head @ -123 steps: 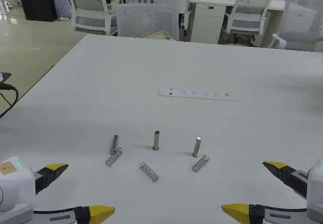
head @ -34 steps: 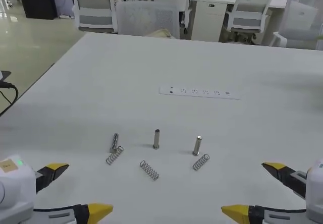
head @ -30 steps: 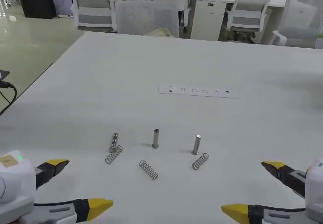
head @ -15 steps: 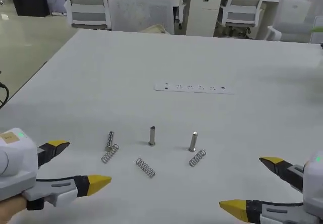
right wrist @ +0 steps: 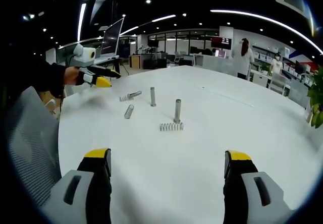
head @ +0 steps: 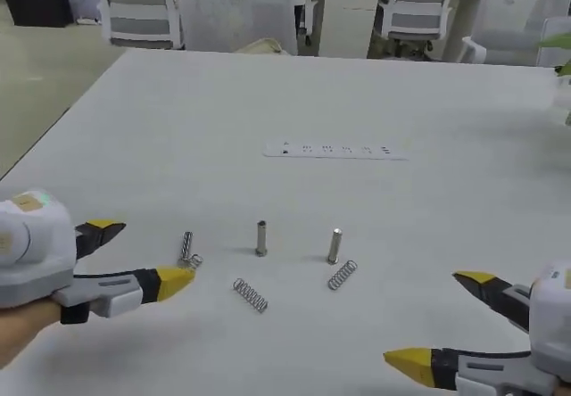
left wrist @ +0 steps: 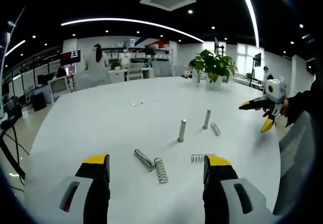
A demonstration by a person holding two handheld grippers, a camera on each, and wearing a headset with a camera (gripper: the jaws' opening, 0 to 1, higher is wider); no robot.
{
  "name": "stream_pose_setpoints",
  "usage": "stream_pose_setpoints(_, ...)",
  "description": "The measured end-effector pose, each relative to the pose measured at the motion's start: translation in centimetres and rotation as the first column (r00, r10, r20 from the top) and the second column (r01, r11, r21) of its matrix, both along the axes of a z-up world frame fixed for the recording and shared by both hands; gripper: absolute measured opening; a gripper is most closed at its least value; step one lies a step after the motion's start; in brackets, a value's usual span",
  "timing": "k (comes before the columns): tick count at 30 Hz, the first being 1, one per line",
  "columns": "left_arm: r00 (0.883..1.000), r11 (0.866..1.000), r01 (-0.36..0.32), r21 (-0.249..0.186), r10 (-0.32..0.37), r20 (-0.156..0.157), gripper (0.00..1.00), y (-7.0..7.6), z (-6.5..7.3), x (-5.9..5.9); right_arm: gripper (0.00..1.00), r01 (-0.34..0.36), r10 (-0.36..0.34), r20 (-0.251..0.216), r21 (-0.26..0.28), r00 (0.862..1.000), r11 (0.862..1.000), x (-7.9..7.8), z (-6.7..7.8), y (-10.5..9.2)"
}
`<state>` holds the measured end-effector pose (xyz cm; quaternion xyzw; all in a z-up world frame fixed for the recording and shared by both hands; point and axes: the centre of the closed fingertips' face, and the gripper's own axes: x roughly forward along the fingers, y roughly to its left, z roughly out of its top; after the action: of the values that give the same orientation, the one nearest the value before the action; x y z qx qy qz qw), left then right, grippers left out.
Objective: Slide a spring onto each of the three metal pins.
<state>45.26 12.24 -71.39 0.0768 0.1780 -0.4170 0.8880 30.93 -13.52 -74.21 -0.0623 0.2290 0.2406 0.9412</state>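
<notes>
Lying near left claw (head: 150,251), wide open, empty, spring (left wrist: 160,169), seemingly touching pin (left wrist: 145,159)

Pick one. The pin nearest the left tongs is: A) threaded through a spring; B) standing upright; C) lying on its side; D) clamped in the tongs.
C: in the left gripper view that pin lies flat on the table, a spring loose beside its end.
</notes>
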Motion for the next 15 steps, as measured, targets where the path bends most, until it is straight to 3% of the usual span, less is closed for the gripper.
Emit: stream_pose_setpoints(15, 0.996, 0.997, -0.071, -0.007, 0.070, -0.056, 0.62, -0.8, -1.2, 3.6, 0.91, 0.016, -0.016, -0.021, -0.007, 1.000, 1.000, -0.1, -0.5, -0.5)
